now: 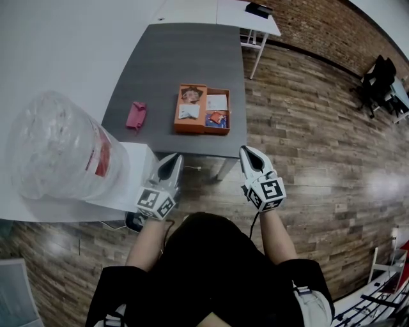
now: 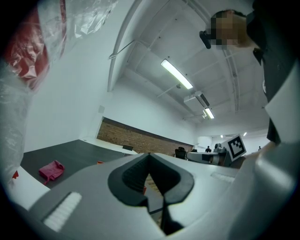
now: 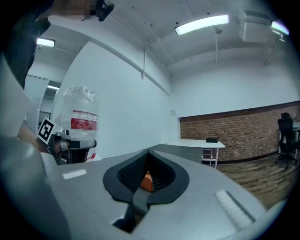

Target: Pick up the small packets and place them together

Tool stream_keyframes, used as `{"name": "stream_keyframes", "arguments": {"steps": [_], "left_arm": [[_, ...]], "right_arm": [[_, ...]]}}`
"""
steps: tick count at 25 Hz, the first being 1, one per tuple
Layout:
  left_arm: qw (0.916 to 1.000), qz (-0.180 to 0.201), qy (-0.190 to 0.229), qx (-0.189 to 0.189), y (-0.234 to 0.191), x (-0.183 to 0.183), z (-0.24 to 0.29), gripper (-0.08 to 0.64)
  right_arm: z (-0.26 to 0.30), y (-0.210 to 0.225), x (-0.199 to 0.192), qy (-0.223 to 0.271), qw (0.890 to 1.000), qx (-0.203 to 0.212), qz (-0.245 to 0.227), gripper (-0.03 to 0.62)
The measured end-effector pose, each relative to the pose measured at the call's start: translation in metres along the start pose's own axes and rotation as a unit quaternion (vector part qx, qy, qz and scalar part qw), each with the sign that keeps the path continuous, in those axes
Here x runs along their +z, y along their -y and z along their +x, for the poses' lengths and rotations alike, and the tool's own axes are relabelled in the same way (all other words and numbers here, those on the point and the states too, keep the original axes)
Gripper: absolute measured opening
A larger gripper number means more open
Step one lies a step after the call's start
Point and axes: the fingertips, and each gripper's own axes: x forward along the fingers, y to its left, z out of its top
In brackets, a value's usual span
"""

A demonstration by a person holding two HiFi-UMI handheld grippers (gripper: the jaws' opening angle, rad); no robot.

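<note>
An orange two-part box [image 1: 202, 129] sits on the grey table [image 1: 166, 64] with several small packets in it, among them a white one [image 1: 188, 112] and a red-and-blue one [image 1: 216, 119]. A pink packet [image 1: 135, 115] lies alone on the table left of the box; it also shows in the left gripper view [image 2: 51, 170]. My left gripper [image 1: 171, 161] [image 2: 149, 154] and right gripper [image 1: 250, 153] [image 3: 148, 151] hover side by side just short of the table's near edge. Both are shut and hold nothing. The orange box [image 3: 146, 182] shows through the gap behind the right jaws.
A large plastic-wrapped water bottle [image 1: 57, 147] rests on a white stand at the left, close to my left gripper. A white desk [image 1: 252, 16] stands beyond the grey table. Wooden floor [image 1: 307, 140] stretches to the right, with a dark chair [image 1: 378, 80] at the far right.
</note>
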Motion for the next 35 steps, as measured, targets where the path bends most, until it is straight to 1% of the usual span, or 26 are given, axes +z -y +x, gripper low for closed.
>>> {"name": "stream_keyframes", "arguments": {"steps": [6,11,16,21,23,25,28,31,35], "left_arm": [[1.0,-0.005,-0.002,-0.002,-0.014,0.001,-0.007,0.0],[0.9998,-0.008,-0.008,-0.014,-0.02,0.001,-0.01,0.0],[0.9995,-0.012,-0.013,-0.026,-0.023,-0.002,-0.009,0.0],[0.9993,-0.02,-0.026,-0.016,-0.03,-0.017,0.006,0.0],[0.9994,-0.024,-0.026,-0.007,-0.034,-0.023,0.018,0.0],[0.9992,-0.028,-0.026,0.004,-0.039,-0.028,0.032,0.0],[0.9991,-0.027,-0.03,0.015,-0.044,-0.031,0.054,0.0],[0.9986,-0.028,-0.035,0.027,-0.05,-0.037,0.069,0.0],[0.9976,-0.036,-0.043,0.041,-0.057,-0.05,0.085,0.0]], "right_arm": [[0.021,-0.013,-0.001,-0.01,1.0,0.006,-0.009,0.002],[0.034,-0.026,-0.003,-0.014,1.0,0.004,-0.011,0.002],[0.042,-0.031,-0.009,-0.023,1.0,0.0,-0.017,0.002],[0.065,-0.012,-0.018,-0.04,0.999,0.005,-0.025,0.002],[0.075,0.0,-0.02,-0.043,0.999,0.014,-0.027,0.002],[0.087,0.01,-0.027,-0.057,0.997,0.028,-0.032,0.002],[0.111,0.027,-0.047,-0.099,0.992,0.055,-0.052,0.003],[0.137,0.041,-0.072,-0.148,0.982,0.079,-0.083,0.003],[0.164,0.055,-0.096,-0.19,0.971,0.102,-0.108,0.003]]}}
